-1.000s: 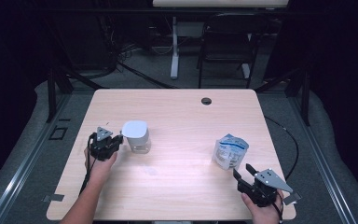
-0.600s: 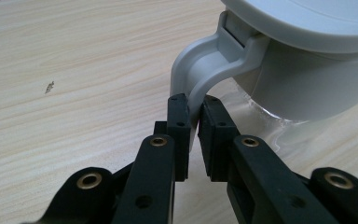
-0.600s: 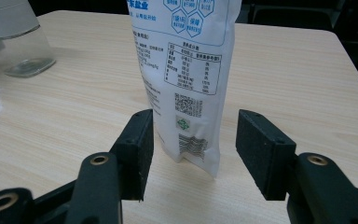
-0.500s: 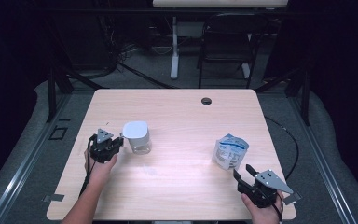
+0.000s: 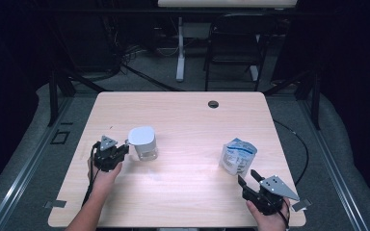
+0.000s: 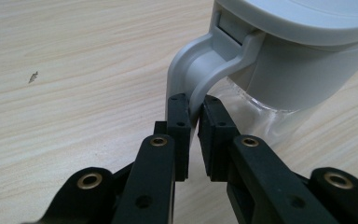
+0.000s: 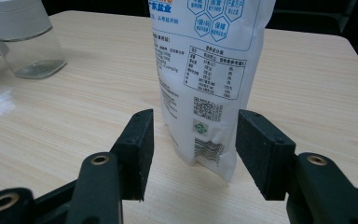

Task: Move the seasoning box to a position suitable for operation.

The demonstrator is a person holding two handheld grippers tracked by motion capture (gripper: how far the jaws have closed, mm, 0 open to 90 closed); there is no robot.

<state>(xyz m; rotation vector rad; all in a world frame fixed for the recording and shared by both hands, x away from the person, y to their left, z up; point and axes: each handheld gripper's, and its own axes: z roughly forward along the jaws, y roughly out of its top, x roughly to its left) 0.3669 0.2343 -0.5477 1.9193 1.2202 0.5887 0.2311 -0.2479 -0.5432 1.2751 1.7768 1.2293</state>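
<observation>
Two hand-held grippers worked at the near edge of the bench [image 5: 183, 110]. Nearest, the right hand-held gripper [image 5: 248, 179] stood with its jaws spread wide, the white pouch [image 7: 209, 70] upright just beyond them and untouched by either pad. Further in, the left hand-held gripper [image 6: 192, 122] was clamped on the grey handle [image 6: 193, 70] of the clear jar [image 5: 144, 144], which stood on the bench's left half, well apart from the pouch.

To do the step well, the left grip probably needed to stay firm and low on the handle so the jar would not twist or tip. The right jaws should likely move straight forward to straddle the pouch at mid-height, then close gently enough not to crumple it or knock it over.

Pale wood grain covered the bench, with a glossy patch near the jar and a round cable hole [image 5: 213, 104] at the far side. Beyond lay a dark room with grey carpet, loose cables, a chair [image 5: 231, 53] and a white table leg [image 5: 180, 53].
</observation>
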